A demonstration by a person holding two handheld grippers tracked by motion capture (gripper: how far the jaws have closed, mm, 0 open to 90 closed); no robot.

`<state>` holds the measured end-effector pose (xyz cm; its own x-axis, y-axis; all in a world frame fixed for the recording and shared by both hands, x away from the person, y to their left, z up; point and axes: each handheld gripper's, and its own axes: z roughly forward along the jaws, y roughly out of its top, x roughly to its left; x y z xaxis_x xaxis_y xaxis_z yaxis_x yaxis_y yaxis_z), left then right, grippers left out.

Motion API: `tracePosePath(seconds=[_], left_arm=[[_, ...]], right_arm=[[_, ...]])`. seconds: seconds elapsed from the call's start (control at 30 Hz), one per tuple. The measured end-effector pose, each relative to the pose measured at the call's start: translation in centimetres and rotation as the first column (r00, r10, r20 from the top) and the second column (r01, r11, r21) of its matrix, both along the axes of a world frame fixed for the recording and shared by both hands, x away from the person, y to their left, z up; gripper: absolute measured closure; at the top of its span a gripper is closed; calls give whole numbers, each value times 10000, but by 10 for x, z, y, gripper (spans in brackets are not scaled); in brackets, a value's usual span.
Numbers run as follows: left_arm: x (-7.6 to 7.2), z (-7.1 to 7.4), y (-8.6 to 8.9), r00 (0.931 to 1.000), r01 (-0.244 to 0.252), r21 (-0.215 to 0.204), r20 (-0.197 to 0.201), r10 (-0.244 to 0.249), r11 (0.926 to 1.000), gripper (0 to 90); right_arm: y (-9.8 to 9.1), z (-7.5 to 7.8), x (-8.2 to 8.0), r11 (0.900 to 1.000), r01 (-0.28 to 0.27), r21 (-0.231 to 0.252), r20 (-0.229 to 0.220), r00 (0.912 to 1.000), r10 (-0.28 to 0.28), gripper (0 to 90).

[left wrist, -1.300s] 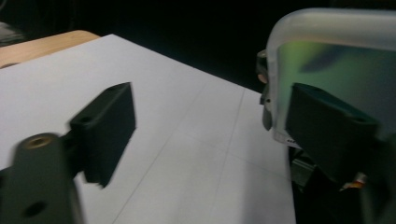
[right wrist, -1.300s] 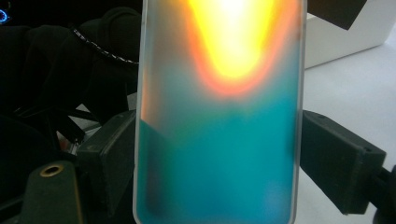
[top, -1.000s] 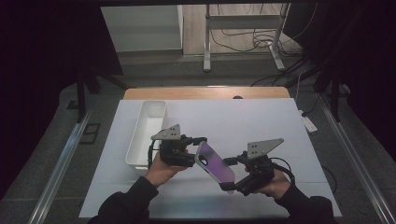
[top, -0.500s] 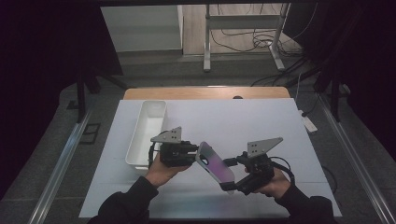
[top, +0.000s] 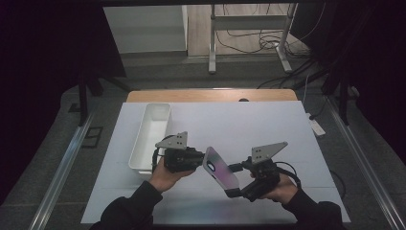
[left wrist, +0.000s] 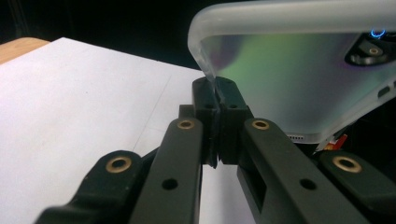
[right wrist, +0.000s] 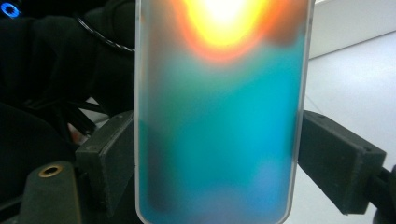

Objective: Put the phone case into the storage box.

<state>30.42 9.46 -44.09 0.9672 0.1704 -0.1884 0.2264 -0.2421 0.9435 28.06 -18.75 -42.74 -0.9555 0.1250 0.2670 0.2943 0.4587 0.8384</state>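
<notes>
A phone in a frosted translucent case (top: 221, 168) is held tilted above the white table between both grippers. My right gripper (top: 235, 186) is shut on the phone, its pads (right wrist: 109, 154) pressing both long sides of the phone (right wrist: 219, 116). My left gripper (top: 203, 160) is shut on the case; in the left gripper view its fingertips (left wrist: 215, 100) pinch the thin corner lip of the case (left wrist: 299, 70). The camera cut-out shows at the upper right of that view. The phone's face glows orange and teal in the right gripper view.
A long white bin (top: 152, 134) stands on the white table cover (top: 268, 124) to the left of my left hand. A wooden table edge (top: 210, 95) runs along the back. Metal stand legs and cables lie on the floor beyond.
My left gripper has shifted slightly at the phone's upper end. The phone and my right gripper have stayed nearly where they were.
</notes>
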Motion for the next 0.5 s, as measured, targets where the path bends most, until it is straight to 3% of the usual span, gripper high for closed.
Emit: tracePosePath(seconds=[0.2,0.3,0.5], left_arm=[[-1,1,-1,9999,53,103,-102,-52,9999,891],[-2,2,-2,10000,-18,373,-57,20,9993,893],[1,2,3,9990,-348,402,-280,360,9986,893]], right_arm=[[4,-2,-3,9988,184,-461,726,9972,-150,150],[5,-3,-1,9971,467,-595,630,9971,-429,143],[1,-3,2,9977,430,-523,599,9974,-398,91]])
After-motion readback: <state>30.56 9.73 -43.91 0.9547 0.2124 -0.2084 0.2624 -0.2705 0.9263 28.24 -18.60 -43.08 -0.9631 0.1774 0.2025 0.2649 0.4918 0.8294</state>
